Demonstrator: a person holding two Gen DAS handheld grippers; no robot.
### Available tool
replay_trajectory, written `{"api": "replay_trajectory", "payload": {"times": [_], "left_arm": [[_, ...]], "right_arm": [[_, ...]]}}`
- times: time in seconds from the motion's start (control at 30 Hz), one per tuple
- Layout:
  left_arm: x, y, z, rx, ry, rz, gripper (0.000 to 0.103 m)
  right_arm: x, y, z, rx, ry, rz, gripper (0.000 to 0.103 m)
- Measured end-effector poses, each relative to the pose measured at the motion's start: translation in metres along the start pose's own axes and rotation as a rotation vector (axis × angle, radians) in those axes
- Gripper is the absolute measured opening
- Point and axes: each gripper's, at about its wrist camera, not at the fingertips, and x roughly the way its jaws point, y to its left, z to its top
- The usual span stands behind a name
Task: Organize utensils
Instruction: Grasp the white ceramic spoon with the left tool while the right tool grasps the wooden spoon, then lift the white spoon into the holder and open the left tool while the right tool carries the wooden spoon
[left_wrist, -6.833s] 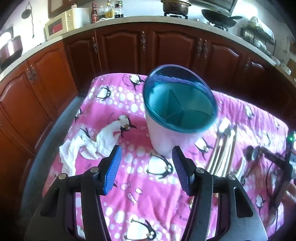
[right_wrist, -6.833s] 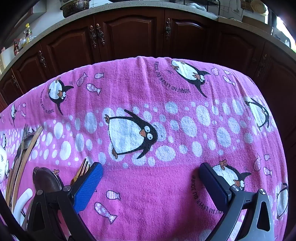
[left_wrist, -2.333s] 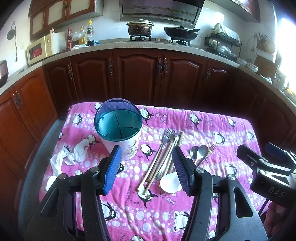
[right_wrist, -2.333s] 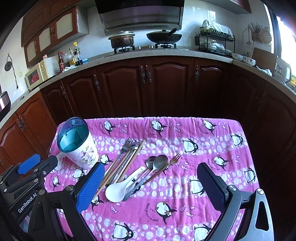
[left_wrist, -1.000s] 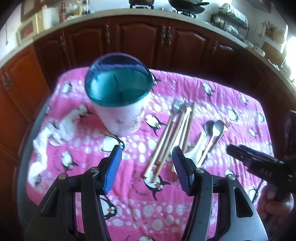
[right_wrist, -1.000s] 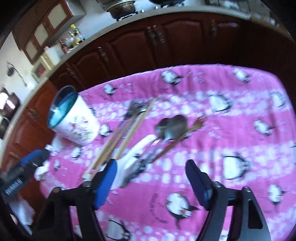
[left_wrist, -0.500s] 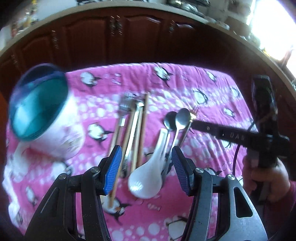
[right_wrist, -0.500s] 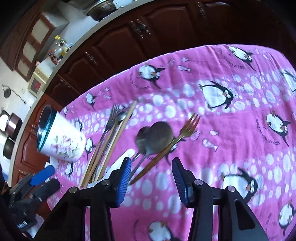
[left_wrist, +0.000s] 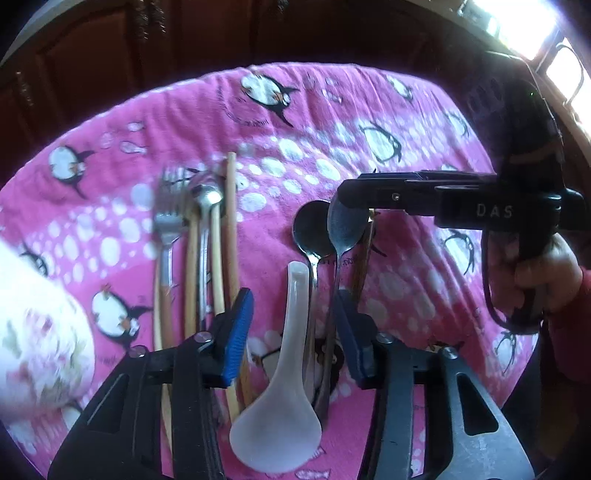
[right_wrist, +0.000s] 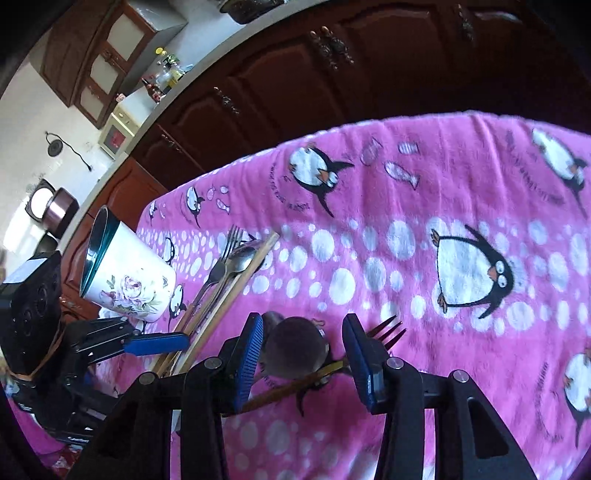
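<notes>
The white flowered utensil holder (right_wrist: 127, 280) with a teal inside stands at the left of the pink fleece penguin cloth (right_wrist: 424, 206) on the desk; its inside is not visible. Beside it lie a steel fork (left_wrist: 168, 229), a spoon (left_wrist: 207, 206) and pale wooden chopsticks (left_wrist: 231, 229). The left hand-held gripper (left_wrist: 293, 328) is open around the smooth white soup spoon (left_wrist: 284, 387). The right hand-held gripper (right_wrist: 303, 356) is open over two round metal spoons (right_wrist: 295, 350), beside a wooden-handled fork (right_wrist: 384, 328), holding nothing.
</notes>
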Motion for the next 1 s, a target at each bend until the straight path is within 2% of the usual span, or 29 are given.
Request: {"api": "replay_trajectory", "payload": {"times": [0.13,0.23,0.3,0.37,0.47,0.73,1.0], "left_arm": [[0.013,0.003,0.007,0.011,0.047,-0.011,0.022],[0.017,0.000,0.009,0.031,0.062,-0.019,0.021],[0.019,-0.003,0.012,0.034,0.070,-0.023,0.015],[0.020,-0.006,0.013,0.030,0.064,-0.023,0.011],[0.019,-0.003,0.011,0.001,0.050,-0.030,0.011],[-0.034,0.011,-0.008,-0.109,-0.092,-0.020,0.011],[-0.111,0.024,-0.027,-0.213,-0.254,-0.043,0.011]], "right_arm": [[0.004,-0.008,-0.001,-0.008,0.008,0.046,0.044],[0.006,-0.008,-0.002,-0.027,0.011,0.061,0.043],[0.008,-0.007,-0.003,-0.037,0.017,0.060,0.034],[0.010,-0.006,-0.005,-0.043,0.020,0.061,0.012],[0.005,0.001,-0.010,-0.053,-0.003,0.066,0.005],[-0.035,0.023,-0.015,-0.054,-0.132,0.021,0.003],[-0.072,0.055,-0.006,-0.100,-0.201,-0.019,0.002]]}}
